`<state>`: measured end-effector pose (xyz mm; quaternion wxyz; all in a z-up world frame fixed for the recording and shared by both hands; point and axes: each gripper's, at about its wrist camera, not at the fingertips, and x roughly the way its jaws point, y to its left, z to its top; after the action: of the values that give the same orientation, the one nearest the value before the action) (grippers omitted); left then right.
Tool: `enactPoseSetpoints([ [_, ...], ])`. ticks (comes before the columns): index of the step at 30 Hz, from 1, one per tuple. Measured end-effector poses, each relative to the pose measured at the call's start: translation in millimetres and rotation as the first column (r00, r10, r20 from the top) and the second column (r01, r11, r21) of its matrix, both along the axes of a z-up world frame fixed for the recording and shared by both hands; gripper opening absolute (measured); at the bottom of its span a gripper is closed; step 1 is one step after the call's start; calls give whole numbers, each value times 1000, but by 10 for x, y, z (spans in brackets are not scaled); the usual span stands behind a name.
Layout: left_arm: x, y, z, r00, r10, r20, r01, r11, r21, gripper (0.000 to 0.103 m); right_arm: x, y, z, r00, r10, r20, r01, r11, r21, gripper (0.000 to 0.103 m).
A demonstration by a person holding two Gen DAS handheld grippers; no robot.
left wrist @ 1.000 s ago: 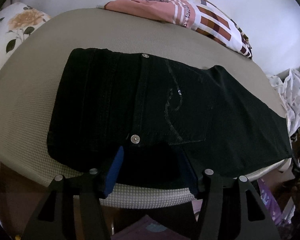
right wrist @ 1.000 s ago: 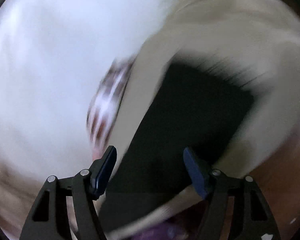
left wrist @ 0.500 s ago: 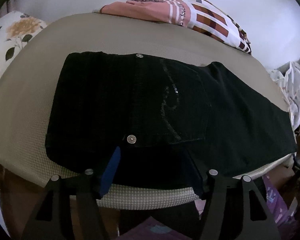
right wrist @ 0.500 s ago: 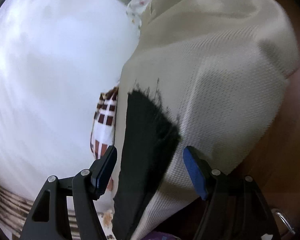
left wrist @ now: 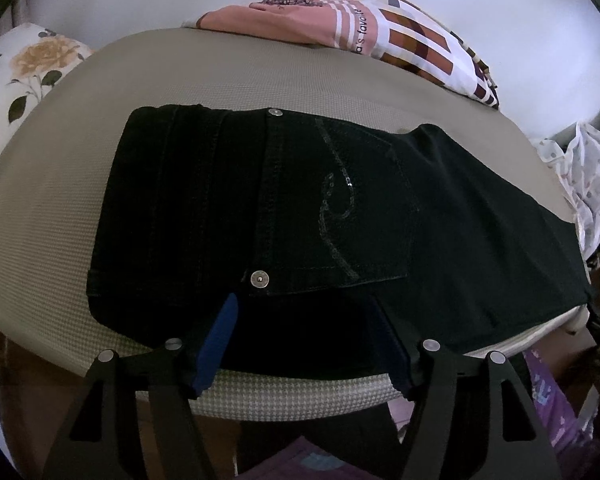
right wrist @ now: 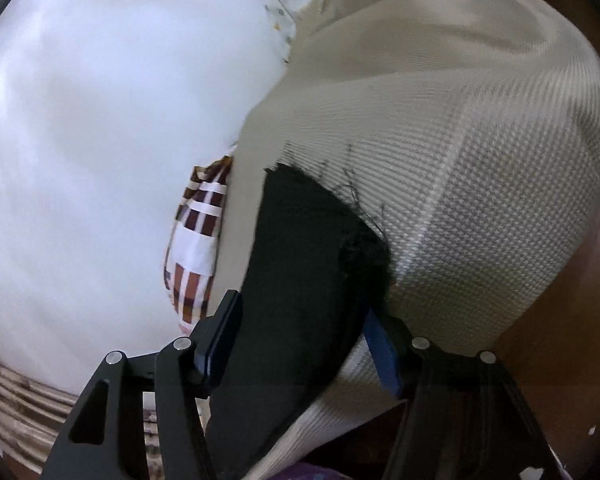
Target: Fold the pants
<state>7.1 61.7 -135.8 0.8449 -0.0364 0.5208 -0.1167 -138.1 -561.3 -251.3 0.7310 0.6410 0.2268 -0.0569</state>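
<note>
Lying flat, black pants [left wrist: 300, 208] sit between both grippers' jaws (unpinched).

On the pink, checked cloth [left wrist: 352, 32] at the far edge of the bed, a line of small dark print runs sideways; only "s favo" reads, the rest bends out of sight.

The pants [left wrist: 300, 208] are matt black denim with shiny metal rivets [left wrist: 259, 279] and a stitched pocket [left wrist: 340, 208]. Beneath them, ahead of the claws, the cushion [left wrist: 52, 208] is coarse woven beige cloth. Beyond lies smooth printed fabric [left wrist: 380, 28].
</note>
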Motion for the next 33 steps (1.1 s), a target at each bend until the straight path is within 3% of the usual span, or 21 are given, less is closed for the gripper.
enactPoseSetpoints([
  [4, -2, -21, 5, 1000, -2, 2, 2, 1000, -4, 72, 70, -1, -3, 999, -36, 8, 36, 999, 4, 58],
  [9, -7, -51, 7, 1000, -13, 5, 13, 1000, 9, 74, 163, -63, 42, 1000, -10, -27, 10, 1000, -2, 58],
  [10, -5, -51, 8, 1000, -12, 4, 12, 1000, 7, 74, 180, -58, 62, 998, -2, -60, 0, 1000, -23, 53],
  [12, -7, -53, 3, 1000, -8, 2, 8, 1000, 0, 74, 223, -24, 92, 979, 10, -205, -37, 991, -127, 4],
  [19, 0, -34, -11, 1000, -5, -2, 5, 1000, -25, 75, 84, -117, -172, 996, -23, -81, 29, 997, 76, 5],
  [27, -1, -45, -14, 1000, -6, -1, 6, 1000, -24, 76, 96, -103, -154, 996, -34, -79, 41, 995, 92, 8],
  [30, -7, -58, -20, 1000, -8, 1, 8, 1000, -23, 77, 143, -86, -70, 992, -7, -125, 9, 1000, 20, 3],
  [33, -15, -86, -16, 1000, -14, 6, 14, 1000, -10, 78, 270, -17, 127, 978, 27, -207, -53, 991, -121, 5],
])
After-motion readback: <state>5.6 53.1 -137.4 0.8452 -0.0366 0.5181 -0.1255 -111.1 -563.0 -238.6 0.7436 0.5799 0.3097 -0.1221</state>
